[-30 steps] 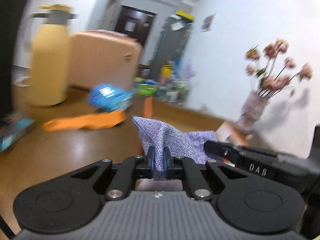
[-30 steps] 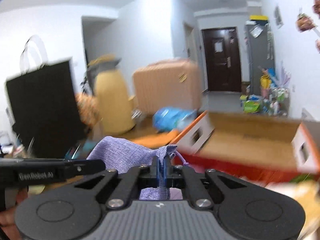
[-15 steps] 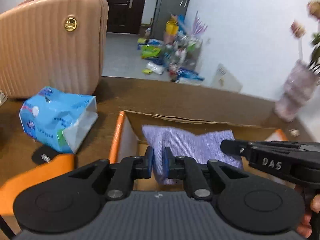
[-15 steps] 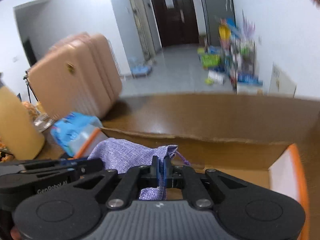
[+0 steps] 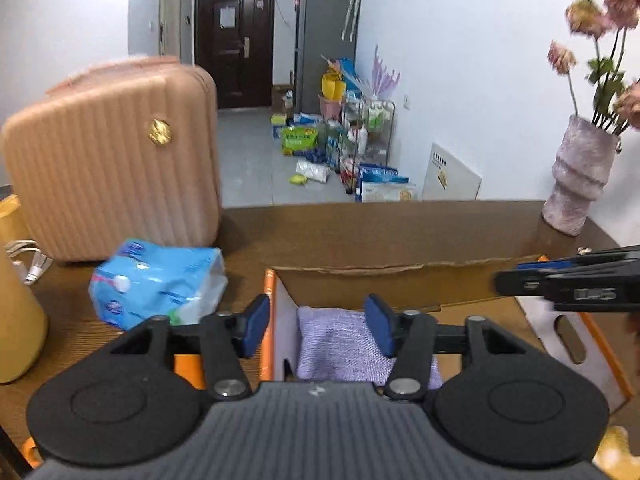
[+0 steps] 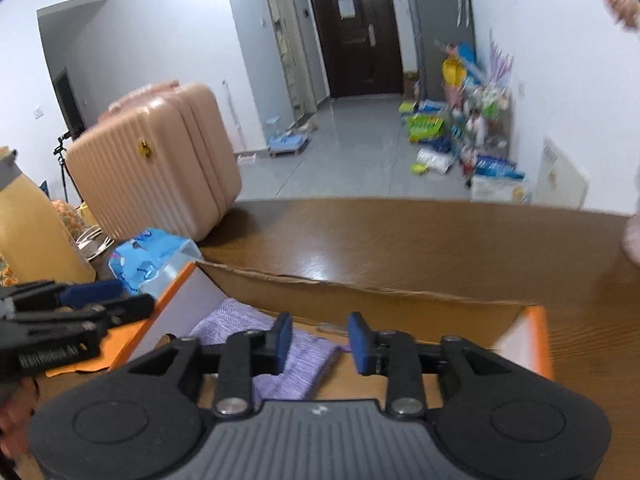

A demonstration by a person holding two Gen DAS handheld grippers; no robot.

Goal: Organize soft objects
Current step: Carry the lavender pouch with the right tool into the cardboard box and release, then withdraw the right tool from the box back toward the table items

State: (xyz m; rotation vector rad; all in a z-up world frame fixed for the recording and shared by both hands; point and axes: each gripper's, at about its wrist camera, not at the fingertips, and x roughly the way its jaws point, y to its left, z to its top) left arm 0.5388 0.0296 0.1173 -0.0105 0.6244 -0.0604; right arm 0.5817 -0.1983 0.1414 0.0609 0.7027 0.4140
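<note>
Box: the cardboard box (image 5: 360, 280) in front of you sits open on the wooden table (image 6: 400, 232), with orange outer walls and a torn back flap.
Box contents: the purple cloth pouch (image 5: 340, 344) lies flat on the box floor, against the left wall; nothing else shows inside.
Your left gripper (image 5: 318, 330): jaws spread wide, holding nothing, with the pouch lying below and between the blue pads (image 5: 378, 330).
Your right gripper (image 6: 318, 338): jaws apart and empty, hovering over the box with the pouch (image 6: 276, 352) under its left finger.
Beside the box: a blue tissue pack (image 5: 156, 284) lies just left of it, and a pink ribbed suitcase (image 5: 116, 160) stands behind that.
Far corner: a pale vase (image 5: 580, 184) of pink flowers stands on the table by the wall.
Cut off: a yellow jug (image 6: 28, 232) at the left edge shows only in part.
Hidden: the pouch's near end and the box's near wall are covered by the gripper bodies.
Hard to make out: the clutter on the floor by the grey cabinet is too small to identify.
</note>
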